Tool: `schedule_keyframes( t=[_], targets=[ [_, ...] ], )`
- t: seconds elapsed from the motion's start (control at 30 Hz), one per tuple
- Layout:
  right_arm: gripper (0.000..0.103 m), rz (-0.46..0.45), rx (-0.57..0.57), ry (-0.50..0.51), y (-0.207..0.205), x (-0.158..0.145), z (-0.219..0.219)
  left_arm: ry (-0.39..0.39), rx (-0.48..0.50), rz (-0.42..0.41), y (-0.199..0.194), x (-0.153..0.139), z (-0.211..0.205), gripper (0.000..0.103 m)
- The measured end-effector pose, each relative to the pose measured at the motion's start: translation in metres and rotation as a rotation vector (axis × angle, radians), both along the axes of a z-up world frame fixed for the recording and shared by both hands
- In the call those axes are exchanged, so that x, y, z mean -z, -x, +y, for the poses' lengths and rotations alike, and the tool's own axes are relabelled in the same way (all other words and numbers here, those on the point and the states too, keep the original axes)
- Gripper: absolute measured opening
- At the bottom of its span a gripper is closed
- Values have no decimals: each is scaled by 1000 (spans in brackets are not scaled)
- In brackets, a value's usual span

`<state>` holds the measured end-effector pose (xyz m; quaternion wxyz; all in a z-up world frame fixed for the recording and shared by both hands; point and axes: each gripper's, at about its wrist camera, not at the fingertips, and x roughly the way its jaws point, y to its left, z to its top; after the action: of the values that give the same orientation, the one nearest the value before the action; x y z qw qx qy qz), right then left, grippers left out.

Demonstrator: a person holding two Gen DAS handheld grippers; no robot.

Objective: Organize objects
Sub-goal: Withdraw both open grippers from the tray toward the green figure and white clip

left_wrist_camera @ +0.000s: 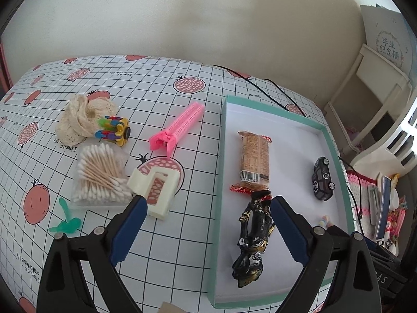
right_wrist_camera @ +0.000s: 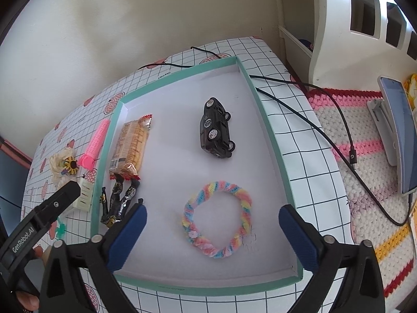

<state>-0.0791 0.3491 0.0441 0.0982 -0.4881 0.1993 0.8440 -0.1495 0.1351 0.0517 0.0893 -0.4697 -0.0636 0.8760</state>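
Note:
A teal-rimmed white tray (left_wrist_camera: 223,156) (right_wrist_camera: 271,140) holds a biscuit pack (left_wrist_camera: 254,161) (right_wrist_camera: 131,143), black and gold snack wrappers (left_wrist_camera: 254,237) (right_wrist_camera: 118,200), a black toy car (left_wrist_camera: 322,178) (right_wrist_camera: 216,127) and a pastel braided ring (right_wrist_camera: 217,223). My left gripper (left_wrist_camera: 208,203) is open and straddles the tray's left rim. The wrappers lie just inside its right finger, and the pads are not pressing on them. Over the ring my right gripper (right_wrist_camera: 213,210) stands wide open, with the ring flat between the fingers and untouched.
Left of the tray on the checked tablecloth lie a pink comb clip (left_wrist_camera: 179,127), a bag of cotton swabs (left_wrist_camera: 100,177), a cream plastic holder (left_wrist_camera: 156,187), a lace scrunchie (left_wrist_camera: 80,117), a colourful toy (left_wrist_camera: 114,130) and a green piece (left_wrist_camera: 66,221). Black cables (right_wrist_camera: 299,109) cross the tray's far right corner.

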Motion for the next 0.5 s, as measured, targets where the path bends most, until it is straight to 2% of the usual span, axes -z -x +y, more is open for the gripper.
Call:
schedule_keyframes(
  t=[0.3,0.5],
  targets=[
    [103,7,-4,-1,1,0,-3,21,1,20,2,-4,-9,96],
    [103,37,-11,-15,2,-10,-10,28,-22,46,5,-13,-30,96]
  ],
)
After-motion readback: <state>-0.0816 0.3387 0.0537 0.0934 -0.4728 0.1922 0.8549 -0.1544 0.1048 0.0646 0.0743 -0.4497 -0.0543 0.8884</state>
